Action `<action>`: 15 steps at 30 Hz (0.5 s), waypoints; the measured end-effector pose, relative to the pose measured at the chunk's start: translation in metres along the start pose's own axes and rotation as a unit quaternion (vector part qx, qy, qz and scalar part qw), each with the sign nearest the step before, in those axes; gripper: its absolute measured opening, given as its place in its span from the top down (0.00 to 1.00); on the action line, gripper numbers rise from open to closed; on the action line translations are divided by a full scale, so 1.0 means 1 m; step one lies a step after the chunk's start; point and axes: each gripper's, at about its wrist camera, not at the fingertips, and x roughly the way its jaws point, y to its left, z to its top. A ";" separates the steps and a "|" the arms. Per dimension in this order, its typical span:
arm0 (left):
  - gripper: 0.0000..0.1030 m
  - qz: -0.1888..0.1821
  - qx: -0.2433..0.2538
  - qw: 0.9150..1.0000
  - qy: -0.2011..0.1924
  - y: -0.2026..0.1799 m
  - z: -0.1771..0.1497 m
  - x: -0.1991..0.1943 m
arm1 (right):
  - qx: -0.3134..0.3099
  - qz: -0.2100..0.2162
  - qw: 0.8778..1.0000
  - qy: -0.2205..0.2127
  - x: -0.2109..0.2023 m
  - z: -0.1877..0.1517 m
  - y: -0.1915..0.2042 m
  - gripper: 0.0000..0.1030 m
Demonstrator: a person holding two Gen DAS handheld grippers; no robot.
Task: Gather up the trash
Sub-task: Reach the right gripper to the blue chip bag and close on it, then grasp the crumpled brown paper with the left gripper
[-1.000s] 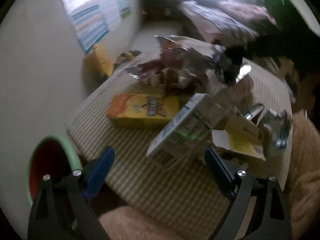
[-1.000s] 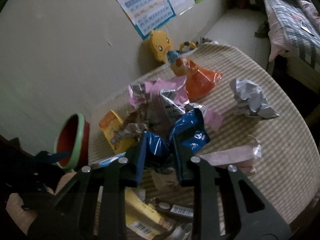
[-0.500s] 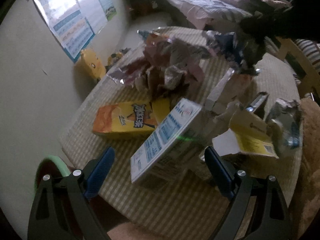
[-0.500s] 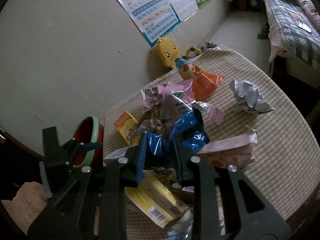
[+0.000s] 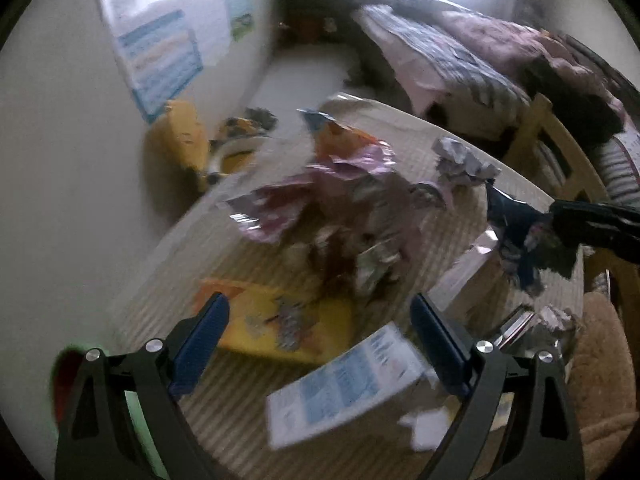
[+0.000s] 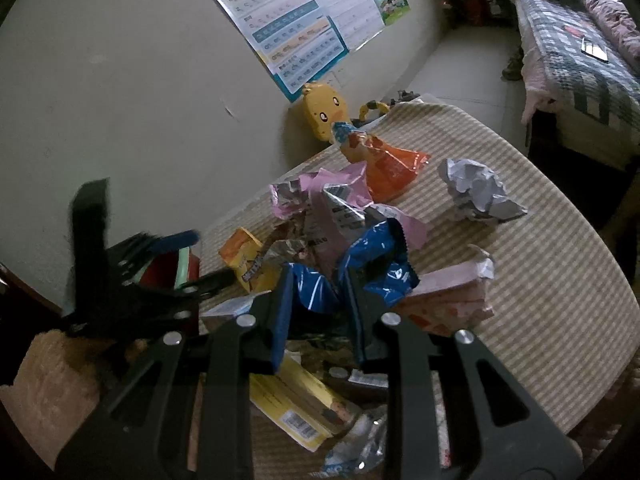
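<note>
I have the right gripper [image 6: 320, 312] clamped narrow on a crumpled blue foil snack wrapper [image 6: 368, 268], whose glossy folds bulge up and out past the pads toward one o'clock in the right wrist view. The wrapper hangs above the striped beige tablecloth [image 6: 540, 264], over the rest of the litter.

What the coming move turns on, as I judge it, is the red bin with a pale green rim [image 6: 176, 276]: it sits off the table's edge at about nine o'clock from my closed jaws, and the left gripper [image 6: 160, 264] stands between the two, just beside the rim. The left hand is nearer the bin, but the right one carries the load, so I would have to swing the wrapper leftward around that tool.

The left gripper [image 5: 320, 344] is spread wide and holds nothing; its view is blurred. Below its fingers lies a flat yellow-and-orange snack box [image 5: 280, 324], long axis running nine to three, and at six o'clock a stiff white carton with blue print [image 5: 344, 388]. Farther off sit soft pink foil wrappers [image 6: 320, 196], an orange plastic bag [image 6: 392, 168] and a ball of crumpled white paper [image 6: 476, 192].
</note>
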 end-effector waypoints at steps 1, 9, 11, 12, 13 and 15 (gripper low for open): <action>0.15 -0.007 0.003 1.000 0.006 -0.005 0.005 0.008 | 0.002 -0.001 1.000 -0.001 -0.002 0.000 -0.002 0.75; 0.42 0.000 0.002 0.998 0.063 -0.013 0.020 0.051 | 0.012 0.009 1.000 -0.002 -0.004 -0.004 -0.010 0.75; 0.59 -0.006 -0.007 0.998 0.067 -0.012 0.018 0.051 | 0.016 0.013 1.000 -0.001 -0.003 -0.004 -0.011 0.75; 0.68 -0.012 -0.008 0.998 0.064 -0.012 0.017 0.049 | 0.018 0.014 1.000 -0.002 -0.002 -0.004 -0.011 0.75; 0.83 -0.024 -0.009 0.998 0.062 -0.012 0.015 0.045 | 0.020 0.017 1.000 -0.002 -0.002 -0.004 -0.011 0.75; 0.97 -0.035 -0.016 0.997 0.059 -0.011 0.011 0.041 | 0.020 0.019 1.000 -0.003 -0.002 -0.004 -0.010 0.75</action>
